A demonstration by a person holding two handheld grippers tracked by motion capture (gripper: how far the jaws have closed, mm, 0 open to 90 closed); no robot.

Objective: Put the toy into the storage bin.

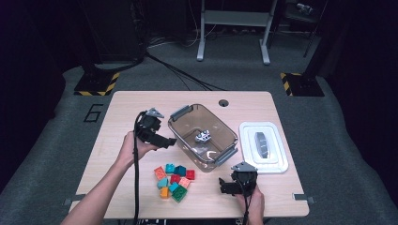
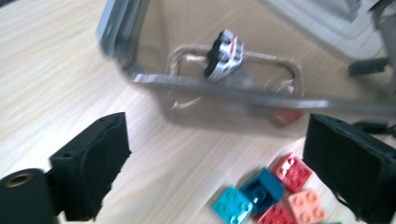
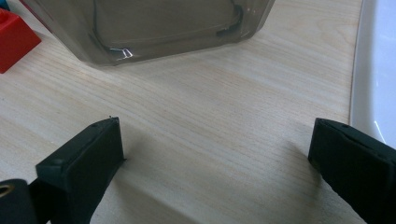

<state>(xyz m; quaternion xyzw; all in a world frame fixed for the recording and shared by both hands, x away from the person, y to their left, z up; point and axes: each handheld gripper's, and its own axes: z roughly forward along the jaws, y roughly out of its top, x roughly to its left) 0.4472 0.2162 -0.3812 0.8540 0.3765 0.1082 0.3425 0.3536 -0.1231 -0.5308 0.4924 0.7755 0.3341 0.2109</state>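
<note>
A smoky clear plastic container (image 1: pixel 187 123) stands in the middle of the table, and a small grey-and-white studded piece (image 1: pixel 202 136) lies inside it. My left gripper (image 1: pixel 170 141) is held just left of the container's near-left wall, jaws open with nothing between them. In the left gripper view the open left gripper (image 2: pixel 219 154) frames bare table, with the container (image 2: pixel 261 93) and the studded piece (image 2: pixel 224 53) beyond. My right gripper (image 1: pixel 224 186) rests near the front edge, open. The right gripper (image 3: pixel 217 154) spans bare wood in its own view, facing the container (image 3: pixel 154 23).
Several coloured bricks (image 1: pixel 174 180) lie in a pile in front of the container, also seen as bricks (image 2: pixel 266 191) by the left jaws. A white lid (image 1: pixel 248 140) with a grey handle lies right of the container. A red brick (image 3: pixel 11 39) sits at the far left.
</note>
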